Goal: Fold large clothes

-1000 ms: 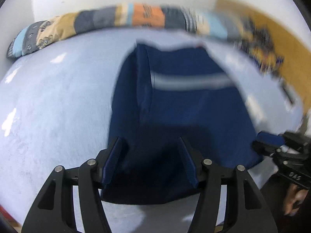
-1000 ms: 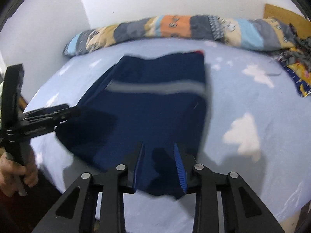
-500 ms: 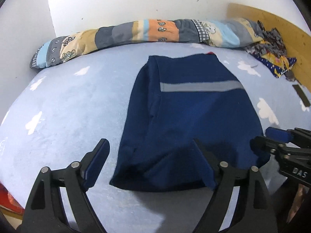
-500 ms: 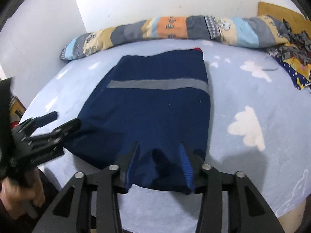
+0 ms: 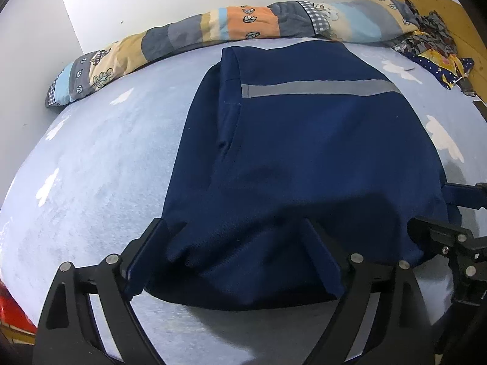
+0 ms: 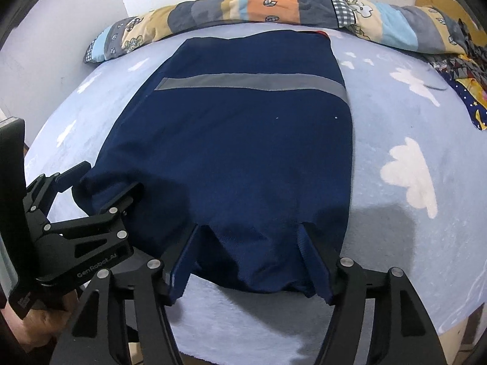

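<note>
Navy work garment (image 5: 304, 152) with a grey reflective stripe (image 5: 319, 88) lies folded flat on the cloud-print bed (image 5: 91, 167), near hem at the bed's front edge. Release step: left gripper (image 5: 237, 249) and right gripper (image 6: 249, 249) have just been opening, jaws spread, hem between them but unpinched. Next move probably needs a fresh pinch for another fold. Patchwork bolster (image 5: 213, 30) lies behind.

Garment (image 5: 304, 140) on bed (image 5: 100, 164), before bolster (image 5: 213, 27)
</note>
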Tool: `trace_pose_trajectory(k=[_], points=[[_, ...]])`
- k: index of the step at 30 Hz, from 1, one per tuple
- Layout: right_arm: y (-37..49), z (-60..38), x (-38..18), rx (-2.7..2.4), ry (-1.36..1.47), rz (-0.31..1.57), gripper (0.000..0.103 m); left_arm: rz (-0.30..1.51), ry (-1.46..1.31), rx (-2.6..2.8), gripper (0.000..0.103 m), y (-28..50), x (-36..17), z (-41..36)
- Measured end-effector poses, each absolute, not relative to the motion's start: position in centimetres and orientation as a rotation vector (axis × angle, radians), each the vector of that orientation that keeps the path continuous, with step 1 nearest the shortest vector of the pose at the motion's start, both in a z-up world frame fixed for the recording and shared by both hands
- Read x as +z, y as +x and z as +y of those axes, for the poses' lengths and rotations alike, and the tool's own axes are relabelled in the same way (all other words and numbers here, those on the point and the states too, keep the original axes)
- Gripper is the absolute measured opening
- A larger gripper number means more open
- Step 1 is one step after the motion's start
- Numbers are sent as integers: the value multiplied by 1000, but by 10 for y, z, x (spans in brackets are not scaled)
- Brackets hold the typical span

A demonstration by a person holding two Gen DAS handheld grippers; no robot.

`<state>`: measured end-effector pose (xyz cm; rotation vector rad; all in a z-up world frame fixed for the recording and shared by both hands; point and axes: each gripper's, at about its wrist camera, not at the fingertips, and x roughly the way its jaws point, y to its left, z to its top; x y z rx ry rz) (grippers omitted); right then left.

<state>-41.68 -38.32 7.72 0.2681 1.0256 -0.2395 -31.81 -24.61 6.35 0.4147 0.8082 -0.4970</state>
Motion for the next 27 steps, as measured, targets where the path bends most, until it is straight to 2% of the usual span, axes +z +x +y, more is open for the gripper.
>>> trace_pose_trajectory(k=[9,11,14,18,20,27], points=[[-414,-380,81,-235,268,1029,74,812,404,-499,93,-319,64,-244],[-419,-380,93,-220,287,957,70,810,402,-497,93,-320,65,-244],[-422,-384,107,-233,301,879,72,797,416,-497,93,-322,65,-244],[-412,-393,91,-245,349,954,71,768,450,-502,93,-326,65,-246],[-408,-395,82,-254,359,990,74,766,453,-502,93,-326,65,-246],[-406,-386,85,-265,284,990,74,769,450,-500,93,-326,64,-247]])
